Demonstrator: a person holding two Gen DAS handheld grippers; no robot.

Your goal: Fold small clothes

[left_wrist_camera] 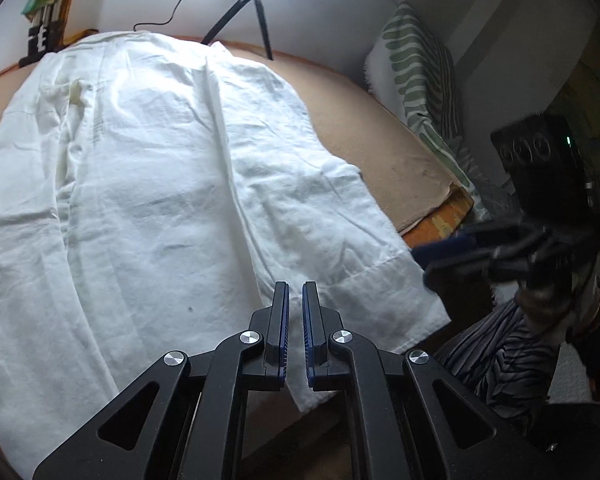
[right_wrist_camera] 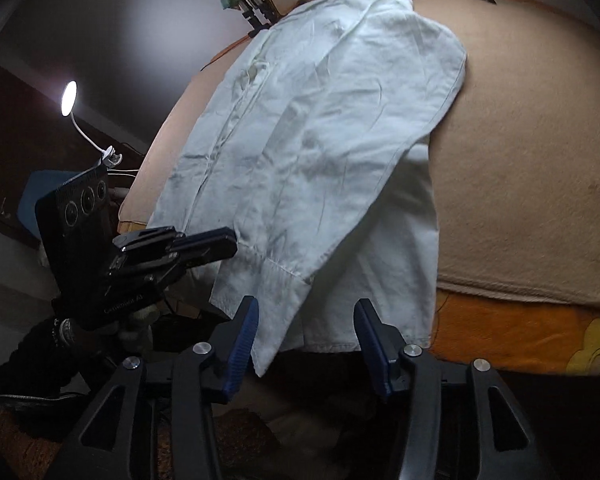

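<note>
A white button shirt (left_wrist_camera: 148,168) lies spread on a tan blanket (left_wrist_camera: 380,132), a sleeve folded over its body with the cuff (left_wrist_camera: 380,292) near the front edge. My left gripper (left_wrist_camera: 295,292) hovers over the shirt beside the cuff, its jaws nearly together with a narrow gap and nothing between them. In the right wrist view the shirt (right_wrist_camera: 320,120) hangs over the bed's front edge. My right gripper (right_wrist_camera: 306,312) is open, its jaws astride the hanging cuff (right_wrist_camera: 268,292) and hem. The left gripper (right_wrist_camera: 204,244) shows at the shirt's left side. The right gripper (left_wrist_camera: 460,252) shows blurred at the right.
A ring light on a tripod (left_wrist_camera: 256,4) stands at the back. A green patterned pillow (left_wrist_camera: 420,72) leans at the right wall. An orange flowered sheet (right_wrist_camera: 520,332) covers the bed's front edge. A small lamp (right_wrist_camera: 69,98) glows at the left.
</note>
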